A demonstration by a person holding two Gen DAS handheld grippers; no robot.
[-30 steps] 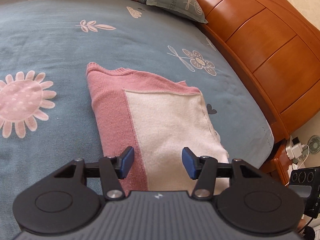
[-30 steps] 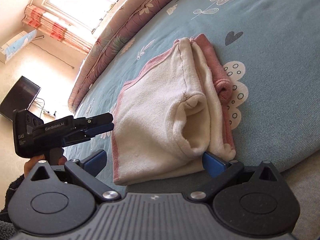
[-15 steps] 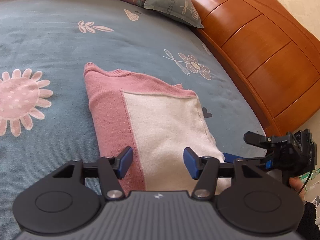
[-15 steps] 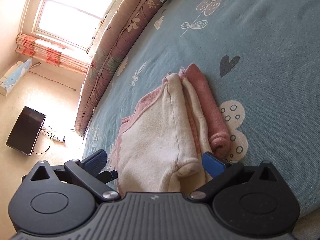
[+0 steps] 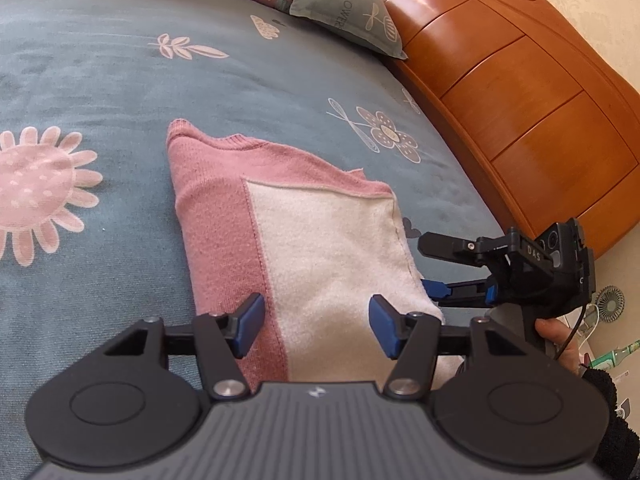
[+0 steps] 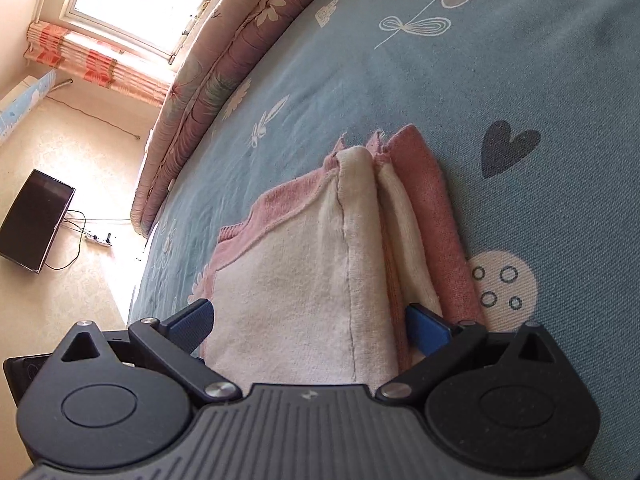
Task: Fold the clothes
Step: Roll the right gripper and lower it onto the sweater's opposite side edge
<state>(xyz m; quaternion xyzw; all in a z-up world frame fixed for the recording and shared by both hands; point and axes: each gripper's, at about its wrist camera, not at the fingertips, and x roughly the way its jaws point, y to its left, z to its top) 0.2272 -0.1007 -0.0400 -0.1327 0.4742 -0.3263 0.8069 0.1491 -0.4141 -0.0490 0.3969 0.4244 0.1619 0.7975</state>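
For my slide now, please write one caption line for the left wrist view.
Open left tool above a folded pink-and-cream sweater on a floral bedspread, right tool at its edge.

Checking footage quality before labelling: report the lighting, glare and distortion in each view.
Left wrist: even daylight, soft sheen on the wooden headboard, fisheye bending the bed's edge, sweater sharp. Right wrist: window blown out white, floor washed with glare, bedspread curved by the lens, dark corners.
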